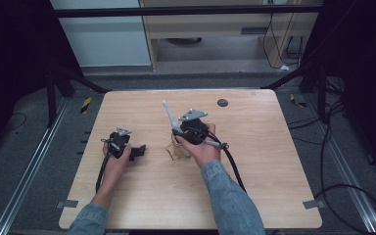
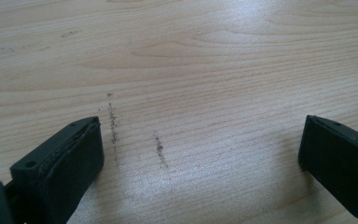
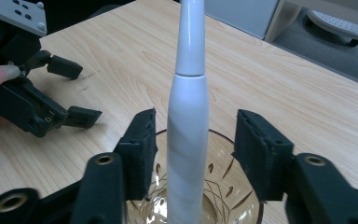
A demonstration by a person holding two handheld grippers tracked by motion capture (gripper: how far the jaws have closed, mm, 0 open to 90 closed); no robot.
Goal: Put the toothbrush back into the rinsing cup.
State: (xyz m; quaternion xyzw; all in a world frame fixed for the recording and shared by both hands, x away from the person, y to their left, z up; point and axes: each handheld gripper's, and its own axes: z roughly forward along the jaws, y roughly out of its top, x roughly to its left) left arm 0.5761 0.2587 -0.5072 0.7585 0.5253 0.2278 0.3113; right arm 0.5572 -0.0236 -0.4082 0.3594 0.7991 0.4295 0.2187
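Smooth white toothbrush [image 3: 188,135] in patterned glass [image 3: 223,186]

Pale wood-grain table [image 1: 254,161] with darker wavy grain lines, a small dark round disc [image 1: 222,102] near the far edge, and short dotted grey scuff marks [image 2: 114,126] on the surface. Matte black grippers, left [image 1: 138,152] and right [image 3: 193,154], each topped by a light grey plate with dark holes; black cables; faded blue denim sleeves [image 1: 230,196]. White toothbrush [image 3: 188,140] with a faint seam ring; clear glass cup [image 3: 223,186] with an amber tint and a thin brown leaf-and-stem pattern.
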